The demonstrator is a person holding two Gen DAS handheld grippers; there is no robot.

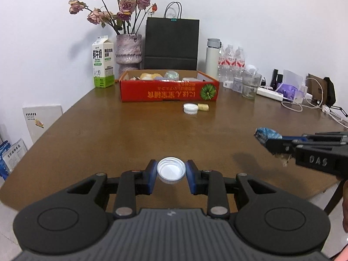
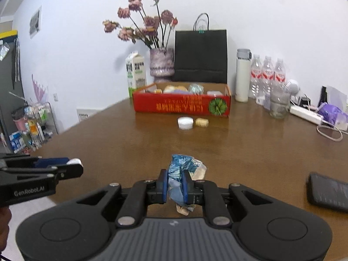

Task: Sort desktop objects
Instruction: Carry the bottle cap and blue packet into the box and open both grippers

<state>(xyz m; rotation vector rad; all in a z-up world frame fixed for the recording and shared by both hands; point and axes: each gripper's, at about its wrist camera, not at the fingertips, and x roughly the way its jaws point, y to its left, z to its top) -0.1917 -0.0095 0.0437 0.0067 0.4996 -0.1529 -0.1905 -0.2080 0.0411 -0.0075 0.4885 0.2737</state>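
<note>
Sitting clamped between left tongs (image 1: 171, 174): white cap (image 1: 171, 172).

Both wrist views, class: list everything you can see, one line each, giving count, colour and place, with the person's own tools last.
table: one, brown, underneath everything
cardboard box: one, red, far centre, holding items
milk carton: one, white-green, left of vase
vase of dried roses: one, mauve, behind box
paper bag: one, black, against wall
flask: one, white, right of bag
water bottles: three, clear, beside flask
small round lid: one, white, before box
cork-like piece: one, yellowish, beside that lid
phone: one, black, near right
left claw: shut on white cap
right claw: shut on blue wrapper
</note>
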